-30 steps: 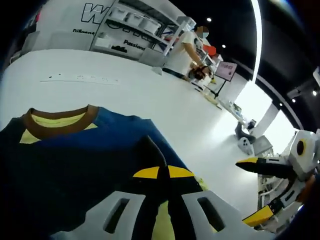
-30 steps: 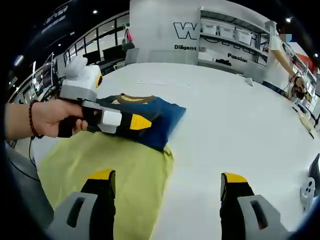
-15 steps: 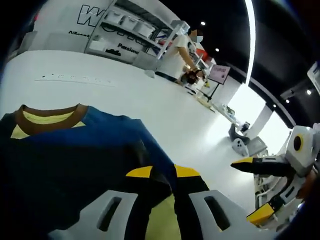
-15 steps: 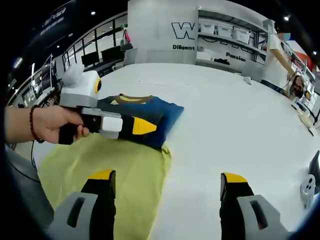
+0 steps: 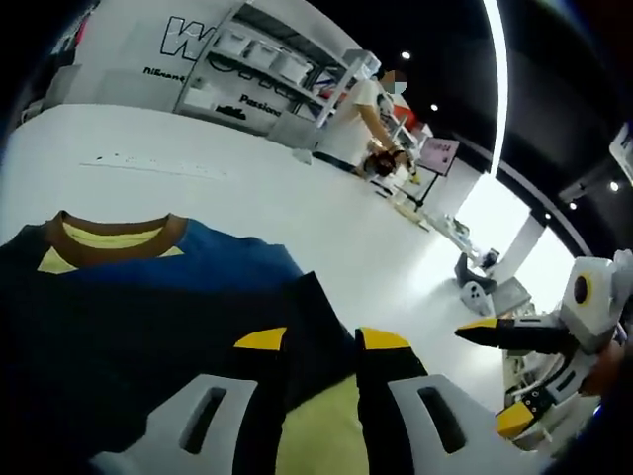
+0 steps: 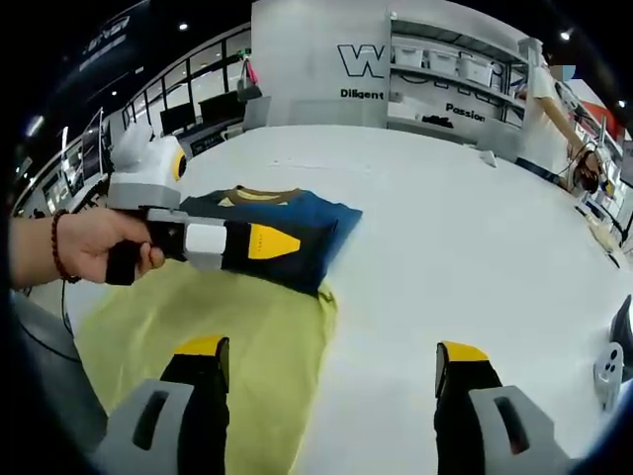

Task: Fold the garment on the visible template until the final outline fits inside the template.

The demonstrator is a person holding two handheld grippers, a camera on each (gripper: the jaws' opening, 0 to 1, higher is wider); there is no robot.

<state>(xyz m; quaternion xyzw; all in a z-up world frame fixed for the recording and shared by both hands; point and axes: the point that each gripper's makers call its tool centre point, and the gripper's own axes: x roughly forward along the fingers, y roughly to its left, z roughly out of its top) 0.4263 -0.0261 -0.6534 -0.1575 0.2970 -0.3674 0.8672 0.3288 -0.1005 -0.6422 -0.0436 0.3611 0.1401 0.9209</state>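
Two grippers over a folded blue garment on a yellow-green template.

Left gripper has its jaws parted, the garment edge lying between its tips; right gripper hangs wide apart, one jaw over the template, garment just beyond on the white table.

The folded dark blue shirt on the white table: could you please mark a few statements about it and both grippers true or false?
1. The dark blue shirt with its brown collar lies folded on the yellow-green template sheet. True.
2. The right gripper is clamped on the shirt. False: its jaws stand wide apart, holding nothing.
3. The left gripper is over the shirt's edge. True.
4. The white table is covered with tools. False: it is mostly bare.
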